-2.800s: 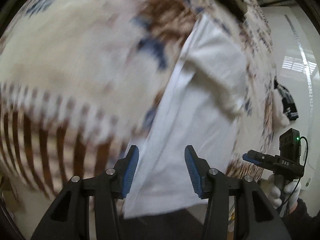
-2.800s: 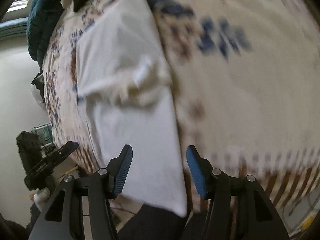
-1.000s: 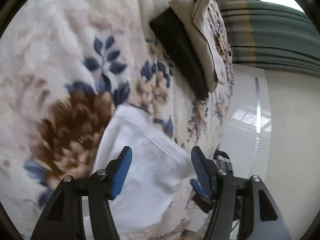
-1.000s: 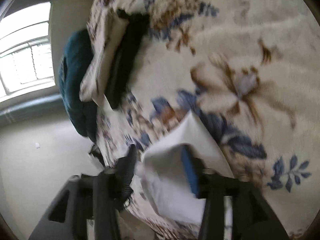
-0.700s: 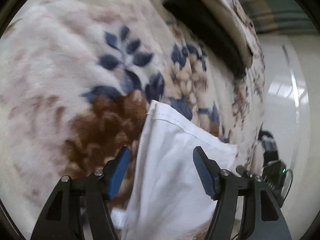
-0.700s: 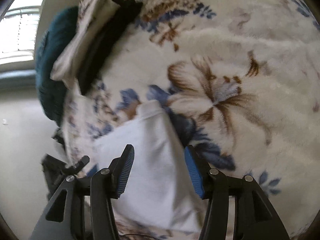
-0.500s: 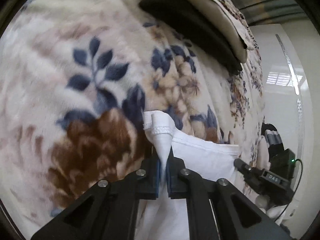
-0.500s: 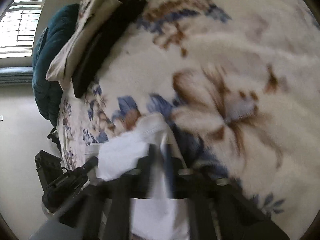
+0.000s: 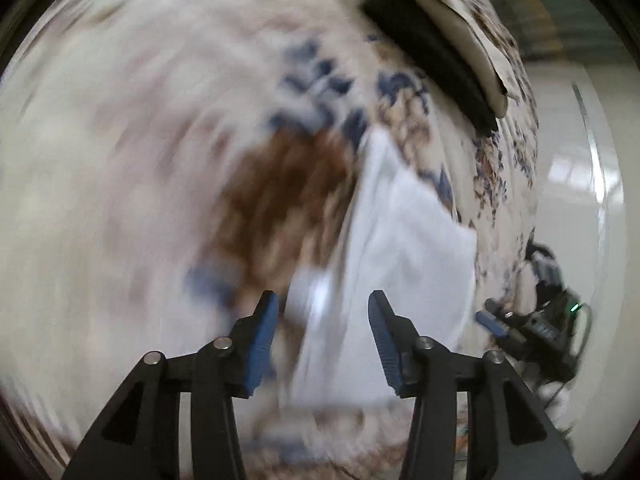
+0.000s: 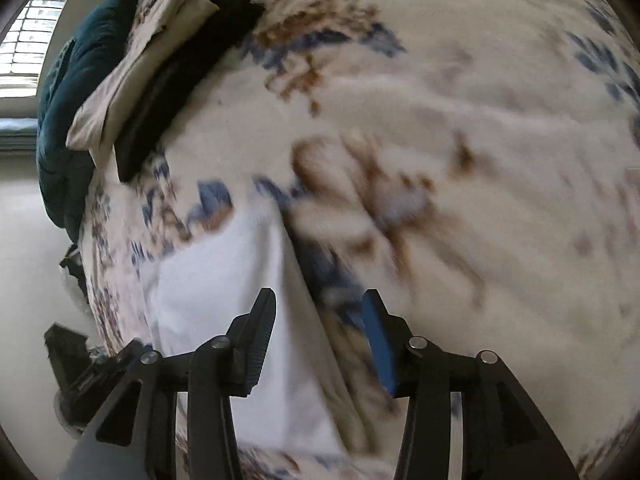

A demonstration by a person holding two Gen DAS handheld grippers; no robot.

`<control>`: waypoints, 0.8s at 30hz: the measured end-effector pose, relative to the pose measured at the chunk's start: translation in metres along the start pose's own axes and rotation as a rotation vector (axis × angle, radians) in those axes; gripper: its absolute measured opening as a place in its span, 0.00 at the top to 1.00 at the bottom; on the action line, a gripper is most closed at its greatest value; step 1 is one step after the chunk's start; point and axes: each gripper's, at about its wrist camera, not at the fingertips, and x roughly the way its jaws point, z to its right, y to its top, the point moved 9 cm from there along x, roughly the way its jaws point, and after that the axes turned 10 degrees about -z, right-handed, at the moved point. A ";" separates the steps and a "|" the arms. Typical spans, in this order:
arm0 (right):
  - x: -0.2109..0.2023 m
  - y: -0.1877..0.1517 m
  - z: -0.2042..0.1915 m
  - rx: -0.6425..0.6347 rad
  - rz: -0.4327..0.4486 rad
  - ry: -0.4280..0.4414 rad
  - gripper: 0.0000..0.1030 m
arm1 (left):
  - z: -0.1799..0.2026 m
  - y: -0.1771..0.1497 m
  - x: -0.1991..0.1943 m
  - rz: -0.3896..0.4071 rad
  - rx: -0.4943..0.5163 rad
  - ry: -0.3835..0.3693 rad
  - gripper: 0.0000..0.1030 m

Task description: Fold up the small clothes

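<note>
A small white garment [image 9: 404, 236] lies folded on the floral blanket [image 9: 120, 160], its far corners resting near a brown flower. My left gripper [image 9: 322, 312] hovers over its near left part, jaws opening, pads clear of the cloth. In the right wrist view the same white garment [image 10: 224, 280] lies at lower left, and its right edge runs between the fingers of my right gripper [image 10: 318, 308]. That gripper's jaws are opening too and nothing is pinched. Each gripper shows in the other's view: the right gripper [image 9: 520, 328] and the left gripper [image 10: 92, 368].
A stack of folded clothes, black under cream [image 9: 440, 60], sits at the bed's far edge; it appears again as the folded stack [image 10: 168, 80], with a teal bundle [image 10: 72, 100] behind. The pale floor [image 9: 580, 180] lies past the bed's edge.
Half a second ago both grippers were shut on the garment's far corners. Both have let go and stand apart; the cloth lies flat. The left gripper has pulled back, blurring its view.
</note>
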 end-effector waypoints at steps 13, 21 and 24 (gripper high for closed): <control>0.063 -0.131 0.012 0.247 -0.176 0.261 0.54 | -0.027 -0.051 0.058 0.032 -0.484 -0.441 0.59; 0.072 -0.122 0.025 0.319 -0.105 0.276 0.84 | -0.079 -0.035 -0.002 0.168 -0.409 -0.213 0.62; 0.068 -0.121 0.022 0.286 -0.112 0.256 0.84 | -0.084 -0.034 -0.010 0.138 -0.370 -0.190 0.59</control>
